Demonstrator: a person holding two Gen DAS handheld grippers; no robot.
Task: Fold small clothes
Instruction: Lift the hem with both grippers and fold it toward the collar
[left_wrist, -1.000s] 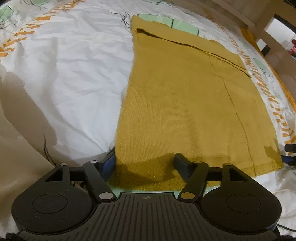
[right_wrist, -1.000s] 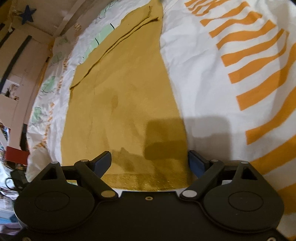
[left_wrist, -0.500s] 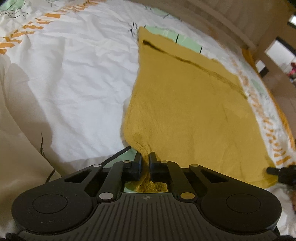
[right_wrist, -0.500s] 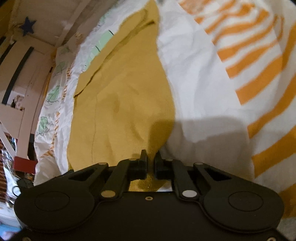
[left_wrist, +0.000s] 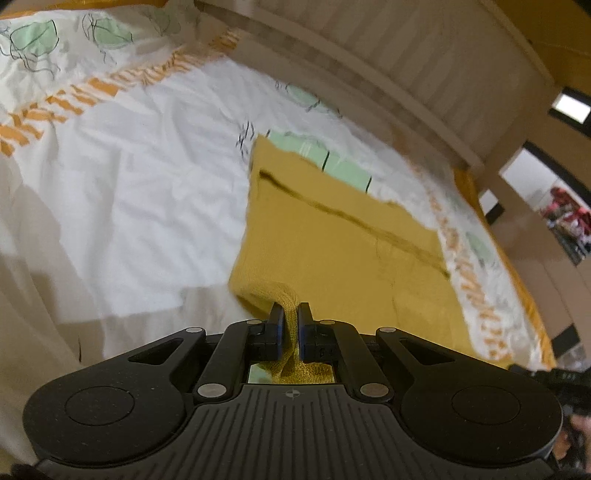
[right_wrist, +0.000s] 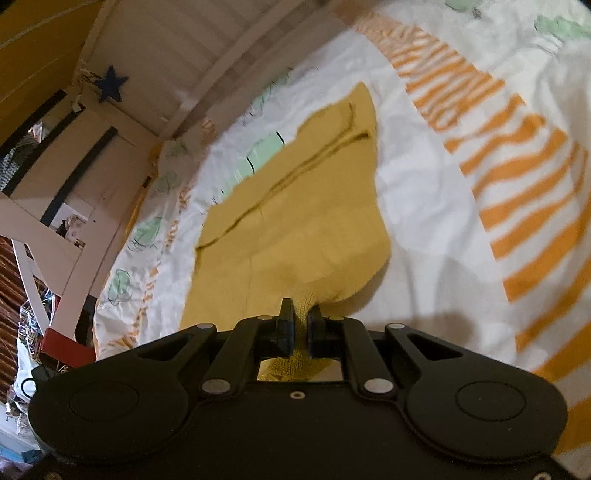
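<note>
A mustard-yellow knit garment (left_wrist: 332, 243) lies on a white bedsheet, with a folded part across its far end. My left gripper (left_wrist: 291, 314) is shut on the garment's near left corner and holds it above the sheet. In the right wrist view the same garment (right_wrist: 303, 206) stretches away from my right gripper (right_wrist: 300, 317), which is shut on its near right corner, also lifted. The near hem bunches between both pairs of fingers. The right gripper's body shows at the lower right edge of the left wrist view (left_wrist: 546, 376).
The bedsheet (left_wrist: 147, 192) is white with orange stripes (right_wrist: 517, 177) and green prints. A wooden bed rail (left_wrist: 388, 62) runs along the far side. White furniture and clutter (right_wrist: 44, 280) stand beyond the bed's left edge in the right wrist view.
Both grippers closed on the garment's near corners, then lifted and moved forward. The near hem has come off the sheet and the cloth now curls up toward the fingers.
</note>
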